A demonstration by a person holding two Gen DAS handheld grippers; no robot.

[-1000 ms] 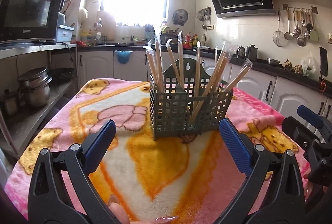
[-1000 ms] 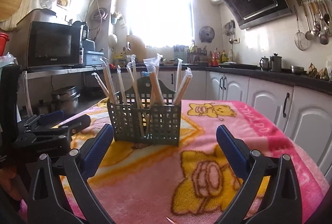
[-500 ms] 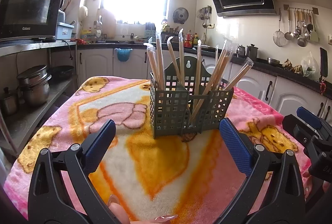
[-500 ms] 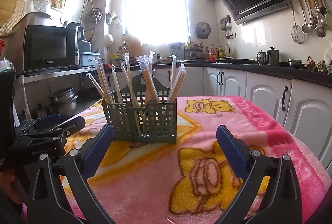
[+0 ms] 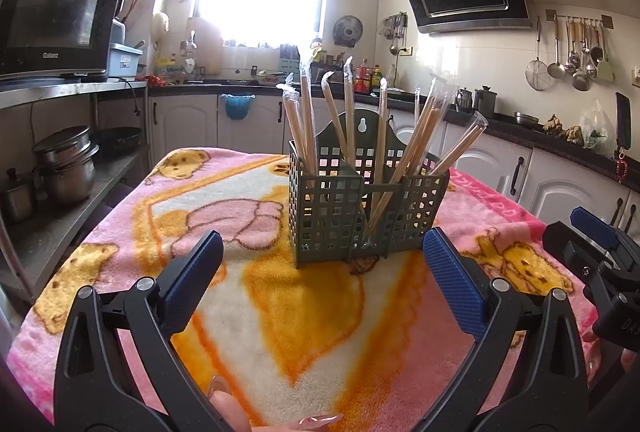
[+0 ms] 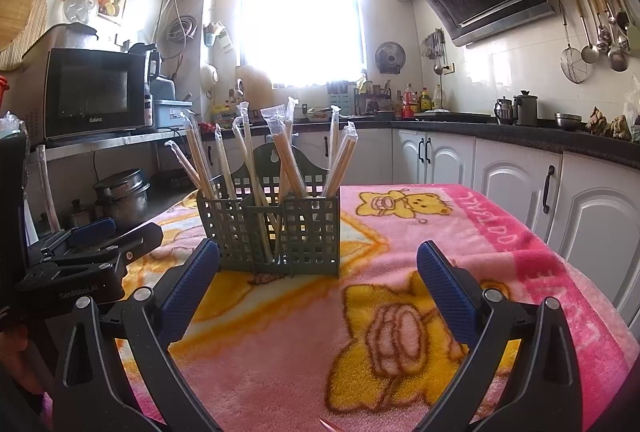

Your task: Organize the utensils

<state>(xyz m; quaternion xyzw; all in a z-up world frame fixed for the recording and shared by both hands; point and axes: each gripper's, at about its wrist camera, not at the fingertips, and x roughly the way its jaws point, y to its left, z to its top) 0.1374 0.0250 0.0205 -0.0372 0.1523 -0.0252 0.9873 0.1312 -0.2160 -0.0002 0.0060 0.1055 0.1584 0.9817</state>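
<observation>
The green lattice caddy point(image 5: 366, 216) stands upright near the middle of the blanket-covered table point(image 5: 304, 316), its compartments holding wrapped chopsticks point(image 5: 404, 155) that lean outward. Left gripper point(image 5: 320, 284) and right gripper point(image 6: 316, 284) both hover short of the caddy with fingers spread wide, grasping nothing — bare blanket lies between each and the caddy. Beyond the table's left edge stand a shelf with pots point(image 5: 64, 167) and a microwave point(image 6: 96, 91); white cabinets point(image 6: 516, 187) line the right edge.
</observation>
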